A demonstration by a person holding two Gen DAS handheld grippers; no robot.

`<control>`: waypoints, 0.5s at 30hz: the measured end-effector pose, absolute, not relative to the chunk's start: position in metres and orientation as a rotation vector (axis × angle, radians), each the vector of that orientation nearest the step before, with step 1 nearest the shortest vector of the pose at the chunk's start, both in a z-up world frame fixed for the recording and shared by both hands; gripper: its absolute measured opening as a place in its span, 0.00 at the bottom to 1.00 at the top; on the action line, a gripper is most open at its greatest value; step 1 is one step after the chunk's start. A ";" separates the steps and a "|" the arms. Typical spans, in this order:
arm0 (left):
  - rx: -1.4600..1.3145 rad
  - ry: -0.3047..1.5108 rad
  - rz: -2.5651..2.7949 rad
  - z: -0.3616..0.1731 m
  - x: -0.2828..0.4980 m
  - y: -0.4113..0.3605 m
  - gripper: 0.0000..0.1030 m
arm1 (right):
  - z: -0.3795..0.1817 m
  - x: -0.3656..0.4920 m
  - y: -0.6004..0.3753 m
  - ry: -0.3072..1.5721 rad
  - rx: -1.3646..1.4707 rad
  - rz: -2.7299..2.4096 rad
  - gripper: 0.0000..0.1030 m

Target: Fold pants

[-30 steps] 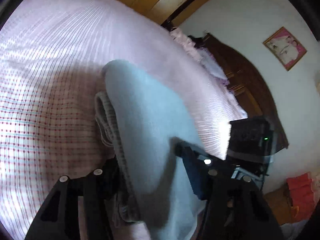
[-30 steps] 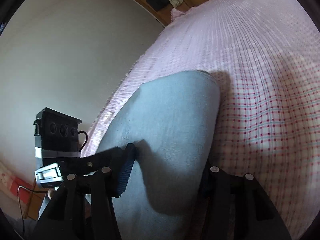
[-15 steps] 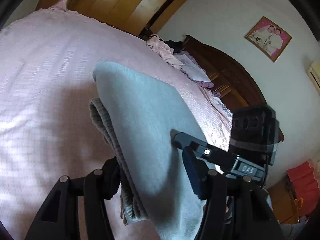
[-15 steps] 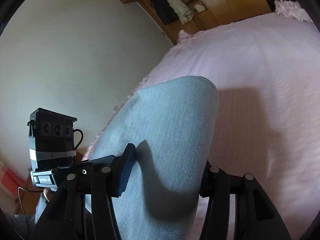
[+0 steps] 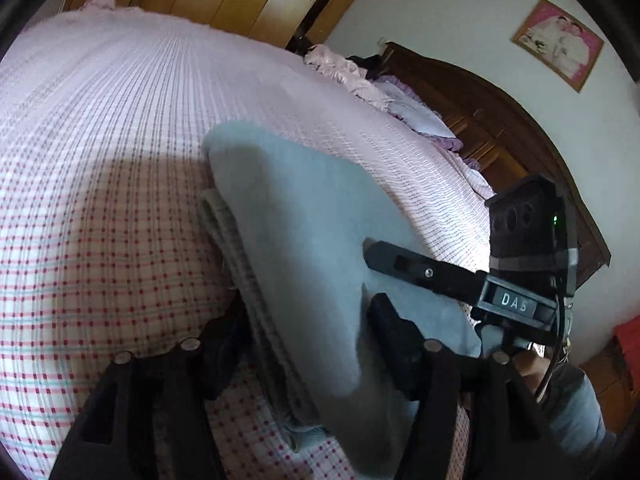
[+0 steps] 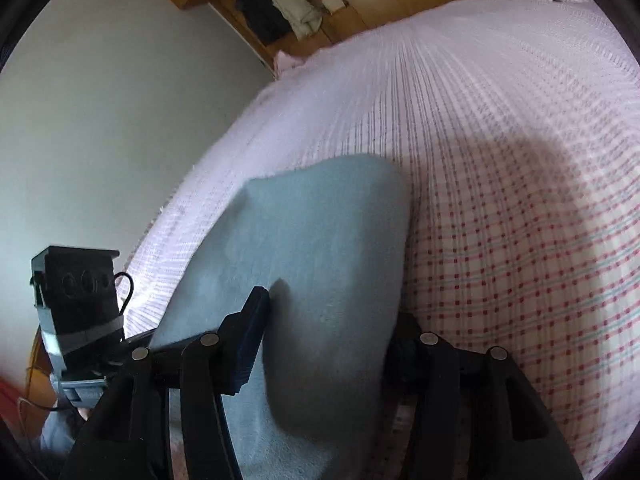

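The folded light blue pants (image 5: 304,232) form a thick bundle, with a grey ribbed waistband (image 5: 248,276) showing along its left edge. My left gripper (image 5: 308,340) is shut on the near left part of the bundle. My right gripper (image 6: 328,340) is shut on the near right part of the pants (image 6: 320,248). The bundle rests low on the pink checked bedspread (image 5: 100,208). The right gripper (image 5: 404,264) also shows in the left wrist view, and the left gripper's body (image 6: 76,300) shows in the right wrist view.
The bed (image 6: 520,160) stretches ahead. A dark wooden headboard (image 5: 500,128) with crumpled pink and purple bedding (image 5: 360,76) lies at the right. Wooden wardrobes (image 5: 260,0) stand beyond the bed. A framed picture (image 5: 558,42) hangs on the wall. A wooden shelf with clothes (image 6: 288,8) stands behind.
Both grippers lifted the bundle half a second ago and have now lowered it back towards the bedspread. The grip on the pants has not changed.
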State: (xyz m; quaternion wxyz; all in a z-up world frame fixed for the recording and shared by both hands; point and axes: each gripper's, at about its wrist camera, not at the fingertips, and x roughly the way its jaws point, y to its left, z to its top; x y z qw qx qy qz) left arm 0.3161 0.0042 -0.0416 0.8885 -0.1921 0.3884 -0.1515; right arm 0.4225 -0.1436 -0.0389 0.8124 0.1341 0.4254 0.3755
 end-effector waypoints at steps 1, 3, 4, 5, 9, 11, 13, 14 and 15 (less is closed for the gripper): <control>-0.386 0.808 -0.303 -0.042 0.314 0.004 0.68 | -0.038 0.422 -0.140 0.907 0.260 0.789 0.49; -0.356 0.812 -0.275 -0.038 0.320 -0.006 0.72 | -0.034 0.415 -0.136 0.908 0.222 0.774 0.50; -0.338 0.808 -0.257 -0.035 0.320 -0.009 0.76 | -0.029 0.407 -0.135 0.907 0.204 0.761 0.53; -0.322 0.806 -0.240 -0.033 0.322 -0.013 0.79 | -0.027 0.404 -0.134 0.904 0.178 0.733 0.57; -0.292 0.775 -0.180 -0.025 0.320 -0.018 0.96 | -0.018 0.399 -0.129 0.882 0.096 0.670 0.74; -0.279 0.729 -0.145 -0.017 0.313 -0.018 0.99 | -0.012 0.394 -0.134 0.863 0.075 0.647 0.74; -0.276 0.710 -0.129 -0.010 0.308 -0.018 1.00 | -0.005 0.387 -0.148 0.834 0.073 0.641 0.75; -0.278 0.706 -0.120 -0.006 0.307 -0.018 1.00 | -0.001 0.384 -0.151 0.817 0.078 0.640 0.75; -0.279 0.688 -0.112 0.000 0.303 -0.019 1.00 | 0.002 0.379 -0.158 0.804 0.084 0.639 0.75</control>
